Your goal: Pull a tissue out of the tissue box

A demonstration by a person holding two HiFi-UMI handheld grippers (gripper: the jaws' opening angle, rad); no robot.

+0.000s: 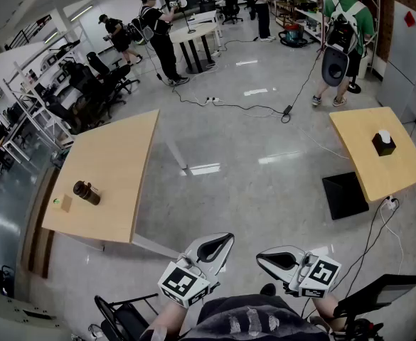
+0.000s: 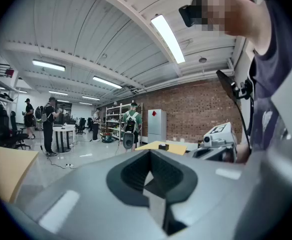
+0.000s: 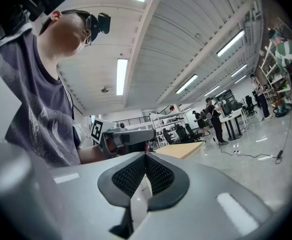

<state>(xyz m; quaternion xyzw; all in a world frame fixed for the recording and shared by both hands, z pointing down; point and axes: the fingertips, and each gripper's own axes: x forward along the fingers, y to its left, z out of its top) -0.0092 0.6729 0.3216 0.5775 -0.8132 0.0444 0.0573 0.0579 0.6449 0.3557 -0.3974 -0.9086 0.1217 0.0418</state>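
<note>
Grippers shut and empty, a person stands on a glossy grey floor (image 1: 250,141) between two wooden tables in a large workshop. The left gripper (image 1: 222,244) and the right gripper (image 1: 268,260) are held side by side close to the body, at 6 o'clock in the head view, with their tips angled toward each other. Each gripper view shows its own ribbed pads pressed together with nothing between them.

The tissue box (image 1: 383,145), black with a white tissue (image 1: 384,135) standing up from its top, sits well apart from both grippers. It is at 3 o'clock in the head view, on the right-hand table (image 1: 364,130). In the left gripper view the same box shows small, just above the closed jaws.

The left-hand table (image 1: 115,169) lies at 9 o'clock. It carries a dark bottle (image 1: 87,192) and, just beside it, a small tan block (image 1: 64,203). A black square plate (image 1: 344,195) lies on the floor against the right-hand table, and a cable (image 1: 250,107) trails across the floor at 12 o'clock. A person in a green shirt (image 1: 346,27) stands at 1 o'clock, with other people (image 1: 158,34) gathered by a white table at 11 o'clock.
</note>
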